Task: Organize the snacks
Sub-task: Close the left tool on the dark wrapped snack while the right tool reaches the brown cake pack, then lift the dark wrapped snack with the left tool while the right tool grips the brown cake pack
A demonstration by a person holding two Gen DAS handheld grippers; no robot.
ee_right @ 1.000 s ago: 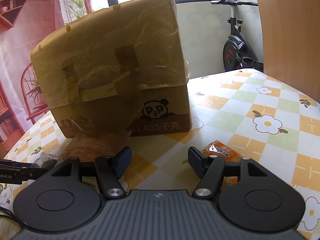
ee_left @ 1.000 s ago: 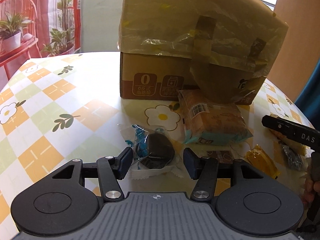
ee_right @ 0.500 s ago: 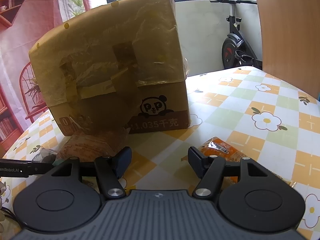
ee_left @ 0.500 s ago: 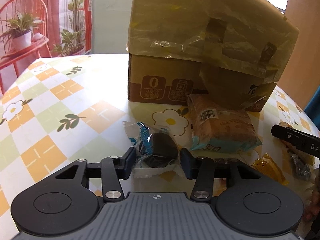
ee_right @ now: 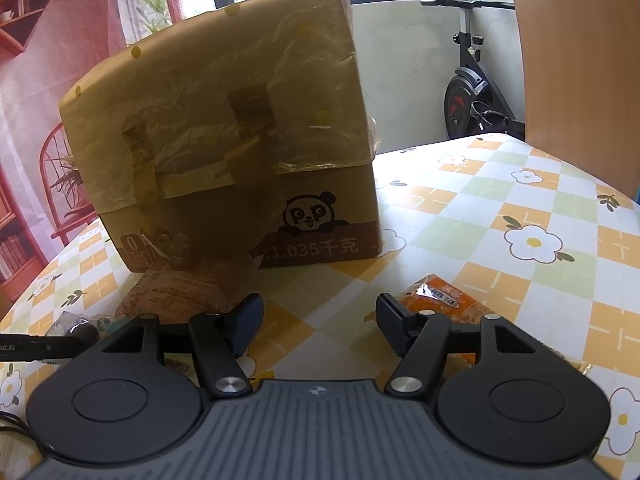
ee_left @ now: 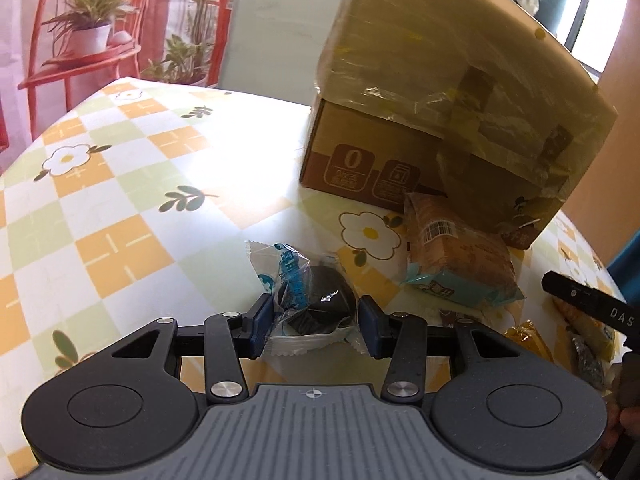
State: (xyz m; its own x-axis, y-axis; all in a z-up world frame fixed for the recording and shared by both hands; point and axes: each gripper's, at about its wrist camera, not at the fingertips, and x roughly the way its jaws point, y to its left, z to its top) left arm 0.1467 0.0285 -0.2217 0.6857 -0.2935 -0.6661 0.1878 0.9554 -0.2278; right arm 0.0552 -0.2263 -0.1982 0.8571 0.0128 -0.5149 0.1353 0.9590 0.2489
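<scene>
A: Clear plastic with blue print: the dark snack packet [ee_left: 316,304] sits low at the frame's centre, right between the pads of the left gripper [ee_left: 316,326].

B: Gripped?

A: Both pads touch its wrapper, about half closed, so yes. Its long axis runs away from the gripper, up-left.

B: And the right gripper [ee_right: 318,326]?

A: Parted, nothing between its 2 fingers, the orange packet [ee_right: 444,302] just right of it. The cardboard box [ee_left: 452,120] stands upper right, beyond the bread packet [ee_left: 460,260].
</scene>
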